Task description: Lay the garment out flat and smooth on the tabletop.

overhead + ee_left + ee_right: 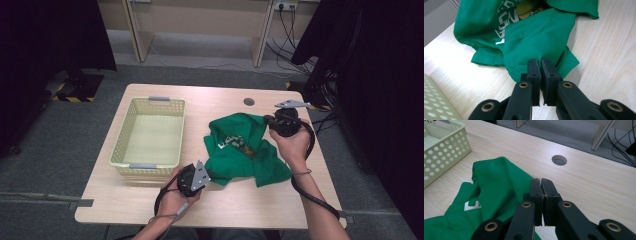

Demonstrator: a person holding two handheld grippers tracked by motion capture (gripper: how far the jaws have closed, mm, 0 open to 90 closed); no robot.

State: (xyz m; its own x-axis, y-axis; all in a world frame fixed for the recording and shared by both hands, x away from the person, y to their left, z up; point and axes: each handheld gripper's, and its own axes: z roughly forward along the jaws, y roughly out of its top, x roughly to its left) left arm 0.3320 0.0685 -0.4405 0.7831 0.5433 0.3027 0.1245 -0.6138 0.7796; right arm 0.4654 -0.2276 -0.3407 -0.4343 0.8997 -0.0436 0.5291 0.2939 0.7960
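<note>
A crumpled green shirt (pixel 242 152) with a white and yellow print lies on the wooden table (pixel 210 102), right of centre. My left gripper (pixel 210 176) is at the shirt's near left corner. In the left gripper view its jaws (pixel 540 61) are shut on a fold of the green shirt (pixel 536 40), whose creases run up to the tips. My right gripper (pixel 269 121) is at the shirt's far right corner. In the right gripper view its jaws (pixel 541 180) are shut where the edge of the green shirt (pixel 499 182) rises to meet them.
A pale yellow perforated basket (pixel 121 132) stands empty on the table's left half, close to the left gripper. A round cable hole (pixel 249 101) sits near the far edge. Bare tabletop lies along the near edge and beyond the shirt on the right.
</note>
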